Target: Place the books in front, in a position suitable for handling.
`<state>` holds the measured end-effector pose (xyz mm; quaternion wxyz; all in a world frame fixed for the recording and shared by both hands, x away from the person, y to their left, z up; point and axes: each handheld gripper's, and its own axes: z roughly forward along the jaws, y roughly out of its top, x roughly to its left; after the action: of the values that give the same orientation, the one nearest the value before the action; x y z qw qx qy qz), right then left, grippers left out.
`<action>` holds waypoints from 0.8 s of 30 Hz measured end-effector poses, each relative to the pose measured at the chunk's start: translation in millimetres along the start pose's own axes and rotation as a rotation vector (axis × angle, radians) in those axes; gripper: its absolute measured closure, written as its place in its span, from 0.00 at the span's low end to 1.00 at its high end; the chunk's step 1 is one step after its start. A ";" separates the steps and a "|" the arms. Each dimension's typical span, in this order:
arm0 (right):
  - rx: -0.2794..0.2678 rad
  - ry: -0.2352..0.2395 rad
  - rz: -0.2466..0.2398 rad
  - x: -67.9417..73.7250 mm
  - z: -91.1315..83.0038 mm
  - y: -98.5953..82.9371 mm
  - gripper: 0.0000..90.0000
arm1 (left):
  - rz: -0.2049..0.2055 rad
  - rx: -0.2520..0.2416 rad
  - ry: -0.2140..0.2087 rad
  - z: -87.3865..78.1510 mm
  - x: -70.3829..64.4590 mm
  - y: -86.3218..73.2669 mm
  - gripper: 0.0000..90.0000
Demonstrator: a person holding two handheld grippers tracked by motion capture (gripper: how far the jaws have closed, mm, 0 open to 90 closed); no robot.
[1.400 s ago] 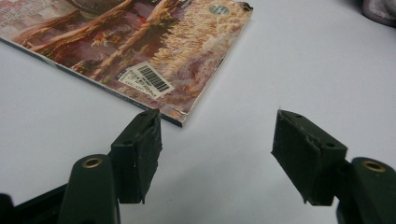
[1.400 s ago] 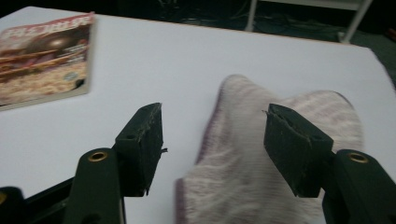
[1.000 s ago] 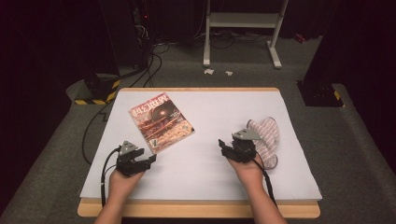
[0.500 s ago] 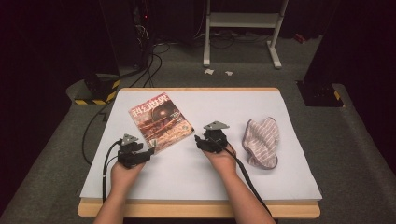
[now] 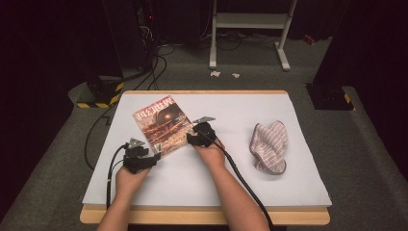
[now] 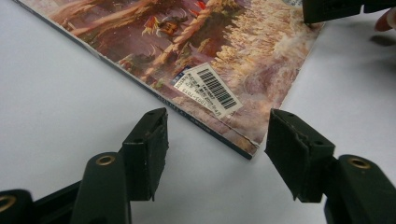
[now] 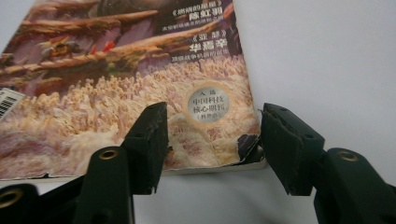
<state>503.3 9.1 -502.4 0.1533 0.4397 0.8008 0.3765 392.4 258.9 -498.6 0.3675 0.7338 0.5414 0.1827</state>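
A magazine point(image 5: 161, 124) with a reddish illustrated cover lies flat and skewed on the white table point(image 5: 231, 168). My left gripper point(image 5: 153, 158) is open just short of the magazine's near-left corner point(image 6: 243, 149), where a barcode sticker point(image 6: 209, 88) sits. My right gripper point(image 5: 189, 134) is open at the magazine's near-right corner point(image 7: 247, 144), which is torn; its jaws straddle that corner by the round silver sticker point(image 7: 208, 103). Nothing is gripped by either one. A striped pink-and-white cloth point(image 5: 269, 145) lies crumpled to the right.
Bare white tabletop lies between the magazine and the cloth and along the near edge. Cables trail from both grippers over the near edge. Beyond the table are black equipment point(image 5: 125, 38), floor cables and a white stand point(image 5: 250, 29).
My right gripper has moved left from beside the cloth to the magazine's near-right corner. My left gripper has shifted slightly forward toward the magazine's near-left corner.
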 end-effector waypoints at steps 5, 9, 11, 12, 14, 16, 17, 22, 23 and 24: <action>0.002 0.005 0.006 0.4 -0.8 -2.3 0.48 | -0.003 0.005 0.005 0.0 1.4 -0.5 0.43; 0.010 0.032 -0.018 11.5 -11.1 -11.3 0.52 | -0.024 0.005 0.013 -3.5 8.5 -1.9 0.43; 0.010 0.047 -0.024 17.8 -15.9 -16.7 0.53 | -0.041 0.001 0.018 -5.9 12.6 -2.1 0.43; 0.008 0.058 -0.027 21.7 -18.9 -19.8 0.53 | -0.041 0.002 0.022 -6.2 14.3 -2.4 0.43; 0.006 0.077 -0.047 29.5 -23.9 -25.2 0.54 | -0.053 0.007 0.025 -6.3 17.8 -3.2 0.43; 0.006 0.086 -0.053 33.3 -26.2 -27.4 0.54 | -0.061 0.009 0.028 -6.4 20.0 -3.7 0.43; 0.001 0.088 -0.062 37.4 -29.8 -29.5 0.54 | -0.069 0.011 0.029 -6.6 21.9 -4.2 0.43; -0.048 0.084 -0.008 28.4 -29.1 -24.8 0.54 | -0.073 0.008 0.033 -6.0 21.9 -4.5 0.43; -0.048 0.077 0.001 26.5 -27.1 -23.4 0.54 | -0.072 0.005 0.037 -5.1 21.0 -4.6 0.43; -0.036 0.075 0.009 25.2 -24.3 -22.1 0.54 | -0.071 0.004 0.035 -4.8 20.5 -4.6 0.43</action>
<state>462.0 11.1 -500.3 0.1292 0.4259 0.7973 0.4077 393.3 280.2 -501.5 0.3625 0.7115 0.5740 0.1813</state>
